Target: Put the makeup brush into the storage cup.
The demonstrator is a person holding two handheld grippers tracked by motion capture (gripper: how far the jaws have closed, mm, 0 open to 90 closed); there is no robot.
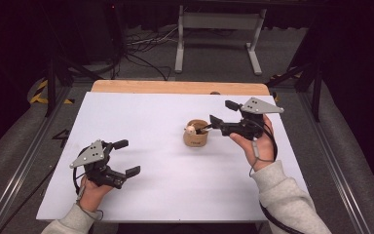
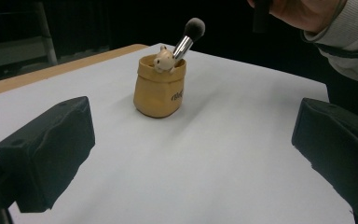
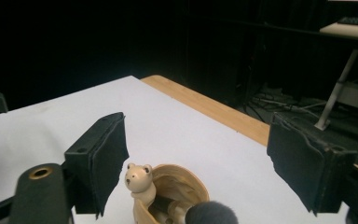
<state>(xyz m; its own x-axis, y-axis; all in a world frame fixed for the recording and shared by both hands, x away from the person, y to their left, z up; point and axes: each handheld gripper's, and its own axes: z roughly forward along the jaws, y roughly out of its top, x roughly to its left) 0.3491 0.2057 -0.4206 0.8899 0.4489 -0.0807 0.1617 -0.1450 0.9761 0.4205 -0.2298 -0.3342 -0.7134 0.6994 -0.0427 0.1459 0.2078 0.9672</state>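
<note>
Nearest the person, the left gripper rests low over the white table, jaws spread wide and holding nothing, well apart from the work. Farther out, near the table's middle, stands the small tan bag-shaped ceramic pot with a cream bear figure on its rim; a makeup brush with a silver ferrule and dark fluffy head leans inside it. Just beyond the pot, the right gripper hangs above it, jaws spread, gripping nothing. Judging by this, the brush already sits in the pot and the step in hand looks like letting go; the next move calls for lifting clear without tipping the pot. Dark lettering on the pot's side is too small to read.
</note>
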